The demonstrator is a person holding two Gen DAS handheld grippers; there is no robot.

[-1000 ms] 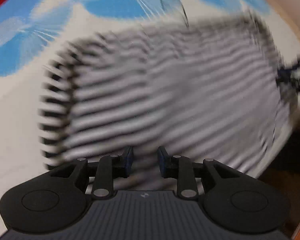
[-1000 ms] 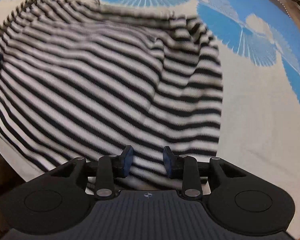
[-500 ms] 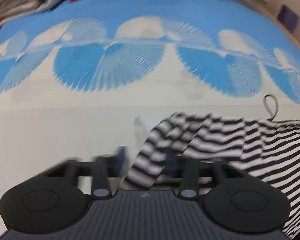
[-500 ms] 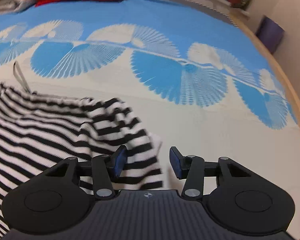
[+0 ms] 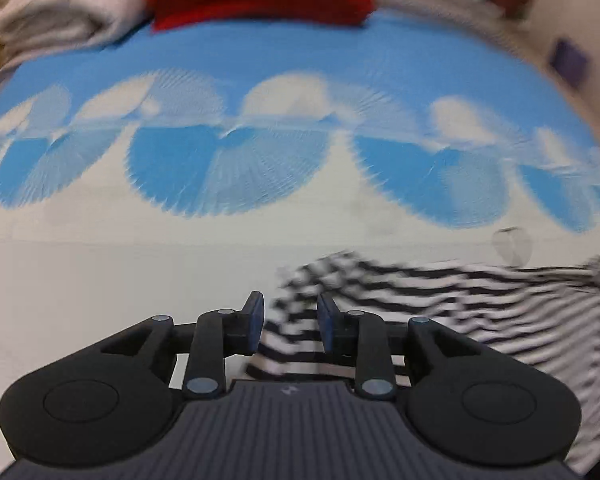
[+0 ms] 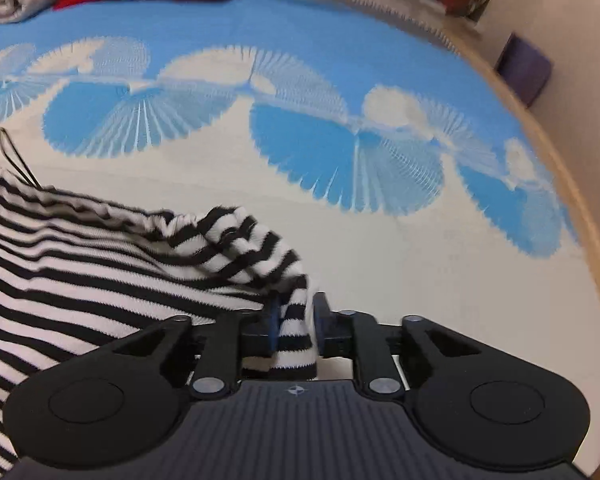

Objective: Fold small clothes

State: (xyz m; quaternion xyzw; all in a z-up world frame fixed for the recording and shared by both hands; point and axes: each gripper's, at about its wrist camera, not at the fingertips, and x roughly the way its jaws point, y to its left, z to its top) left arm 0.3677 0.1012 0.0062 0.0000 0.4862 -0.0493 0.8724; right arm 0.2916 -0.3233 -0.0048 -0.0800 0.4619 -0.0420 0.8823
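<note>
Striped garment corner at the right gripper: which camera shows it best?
The right wrist view: sharp, with the striped garment bunched between the closing right gripper. The left wrist view shows its other corner blurred, between the opening left gripper.

The left gripper (image 5: 290, 320) is opening around the striped garment's (image 5: 440, 300) corner it pinched half a second ago, while the right gripper (image 6: 294, 322) is closing on the opposite corner.
</note>
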